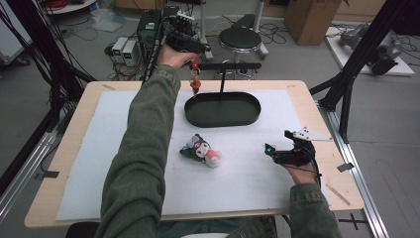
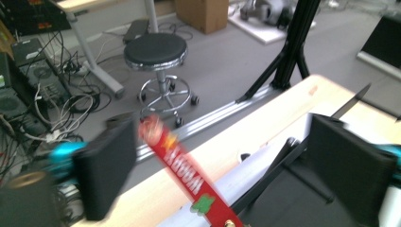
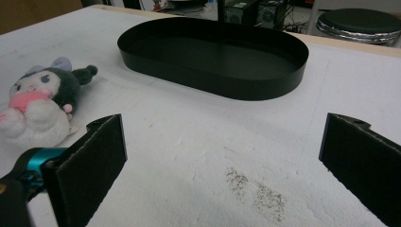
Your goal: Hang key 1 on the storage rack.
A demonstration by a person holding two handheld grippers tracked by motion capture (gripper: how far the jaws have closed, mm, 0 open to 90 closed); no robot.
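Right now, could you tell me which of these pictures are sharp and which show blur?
In the left gripper view the red strap and the near black jaws are smeared by motion, while the stool behind reads fairly clean. The right gripper view is sharper: the black tray and plush toy have crisp edges. The high view is evenly lit and soft, with no glare.

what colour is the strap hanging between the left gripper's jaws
Red strap with pale lettering, clearest in the left gripper view.

Grey floor beyond the wooden table [image 1: 59,148]; black round stool [image 1: 239,38] (chrome base), cardboard box [image 1: 309,17], and tangled cables [image 1: 74,29] behind.
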